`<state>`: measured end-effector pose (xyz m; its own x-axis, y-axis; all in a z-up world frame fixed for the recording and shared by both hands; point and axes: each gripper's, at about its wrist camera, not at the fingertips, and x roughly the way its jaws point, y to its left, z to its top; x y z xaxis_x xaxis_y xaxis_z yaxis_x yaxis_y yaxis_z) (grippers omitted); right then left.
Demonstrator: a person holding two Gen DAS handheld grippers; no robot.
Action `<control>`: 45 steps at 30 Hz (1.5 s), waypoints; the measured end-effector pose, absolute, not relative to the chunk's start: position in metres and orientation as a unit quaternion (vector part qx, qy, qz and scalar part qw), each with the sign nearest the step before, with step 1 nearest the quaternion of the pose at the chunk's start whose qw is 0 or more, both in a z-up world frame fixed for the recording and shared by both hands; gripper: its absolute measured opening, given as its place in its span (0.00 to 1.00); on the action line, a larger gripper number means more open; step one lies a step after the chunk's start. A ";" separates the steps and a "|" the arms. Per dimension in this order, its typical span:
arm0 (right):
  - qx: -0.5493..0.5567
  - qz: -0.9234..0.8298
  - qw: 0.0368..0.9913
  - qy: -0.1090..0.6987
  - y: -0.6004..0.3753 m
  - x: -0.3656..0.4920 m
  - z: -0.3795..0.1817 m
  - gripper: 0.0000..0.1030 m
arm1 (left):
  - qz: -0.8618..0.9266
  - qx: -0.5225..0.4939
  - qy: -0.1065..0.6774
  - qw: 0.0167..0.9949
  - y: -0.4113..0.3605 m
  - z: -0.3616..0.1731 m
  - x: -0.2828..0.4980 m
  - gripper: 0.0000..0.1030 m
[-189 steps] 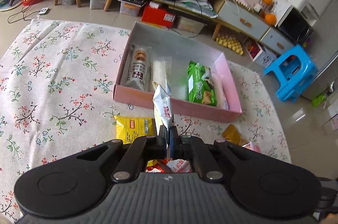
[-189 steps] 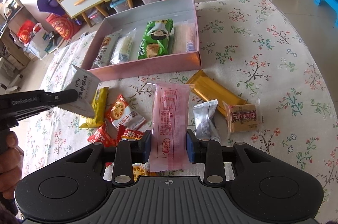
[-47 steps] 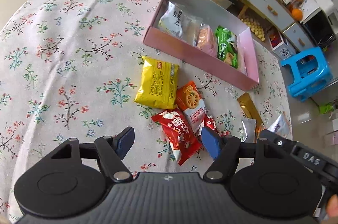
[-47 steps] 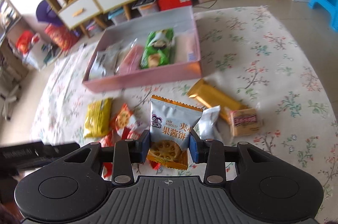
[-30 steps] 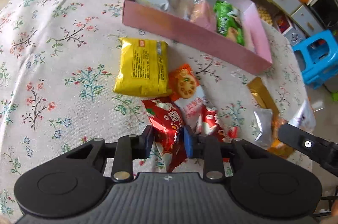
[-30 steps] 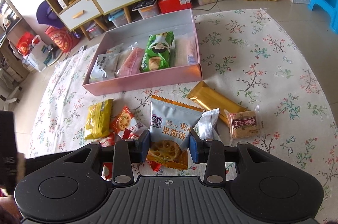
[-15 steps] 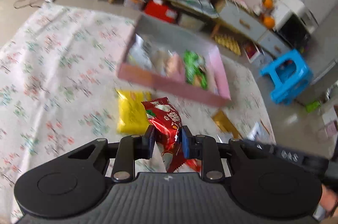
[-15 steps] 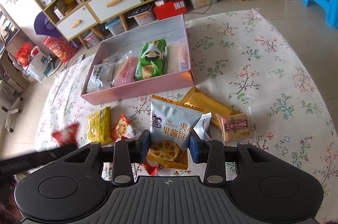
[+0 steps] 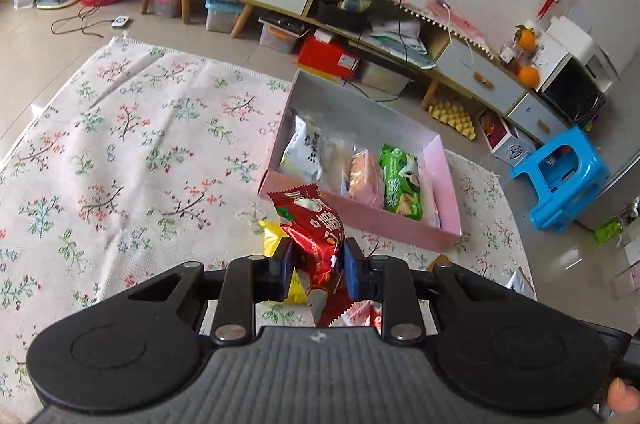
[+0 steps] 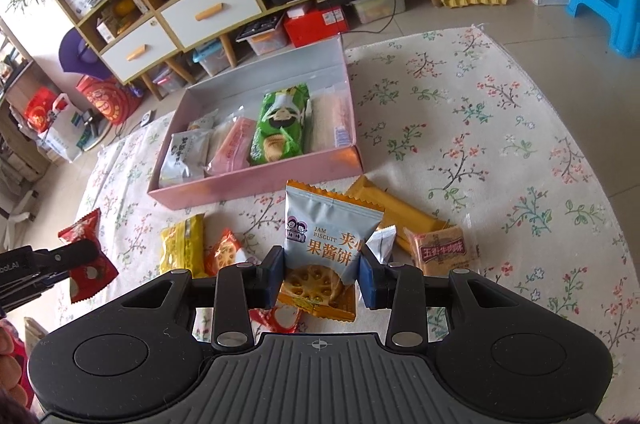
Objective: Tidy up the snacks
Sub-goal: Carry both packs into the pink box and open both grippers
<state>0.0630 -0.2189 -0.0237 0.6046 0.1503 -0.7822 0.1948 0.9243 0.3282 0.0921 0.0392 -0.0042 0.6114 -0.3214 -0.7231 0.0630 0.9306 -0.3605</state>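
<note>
Left wrist view: the left gripper [image 9: 316,266] is pinching a red snack packet [image 9: 314,236] between its pads, lifted clear of the flowered cloth [image 9: 132,151] and short of the pink box [image 9: 400,230]. The right wrist view shows the right gripper [image 10: 321,278] clamped on a grey jam biscuit packet [image 10: 326,234], also held above the cloth near the box's front wall.

The box already holds a row of about 5 packets, the green one [image 10: 280,127] the plainest. Loose on the cloth lie a yellow packet [image 10: 182,244], an orange-red packet [image 10: 224,252], a long gold bar [image 10: 394,214], a small silver packet [image 10: 382,242] and a square biscuit pack [image 10: 438,250].

To my eye, the step in hand is carrying both packets over the front wall. The rear of the box looks bare, so that seems the spot to aim for. I'd lift each packet high enough to clear the rim, lay it flat beside the row, and release 1 at a time so the grippers don't crowd each other. The red packet hangs crooked, so tilting it level first should help it settle.
</note>
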 end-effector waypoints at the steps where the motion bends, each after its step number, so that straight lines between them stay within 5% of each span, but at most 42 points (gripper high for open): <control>1: 0.194 -0.015 0.875 0.443 -0.220 0.065 -0.023 0.36 | -0.109 -0.150 0.425 0.886 0.038 -0.004 0.094 0.23; 13: 0.116 -0.049 0.923 0.363 -0.219 0.109 -0.006 0.36 | -0.122 -0.157 0.408 0.891 0.029 -0.016 0.150 0.23; 26: 0.103 -0.011 0.917 0.385 -0.204 0.177 -0.036 0.36 | -0.150 -0.118 0.420 0.887 -0.002 -0.032 0.181 0.23; 33: 0.083 -0.008 0.923 0.376 -0.204 0.173 -0.036 0.52 | -0.152 -0.112 0.423 0.886 -0.001 -0.033 0.179 0.32; 37: 0.136 -0.019 0.919 0.368 -0.224 0.167 -0.026 0.52 | -0.147 -0.125 0.415 0.889 0.005 -0.023 0.172 0.33; 45: 0.150 -0.031 0.910 0.386 -0.229 0.131 -0.007 0.52 | -0.164 -0.103 0.434 0.880 -0.005 -0.029 0.169 0.24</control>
<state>0.1313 -0.2288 -0.0070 0.6993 0.0594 -0.7123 0.1721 0.9532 0.2484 0.1688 -0.0054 -0.0293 0.5693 -0.3775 -0.7303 0.1990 0.9252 -0.3231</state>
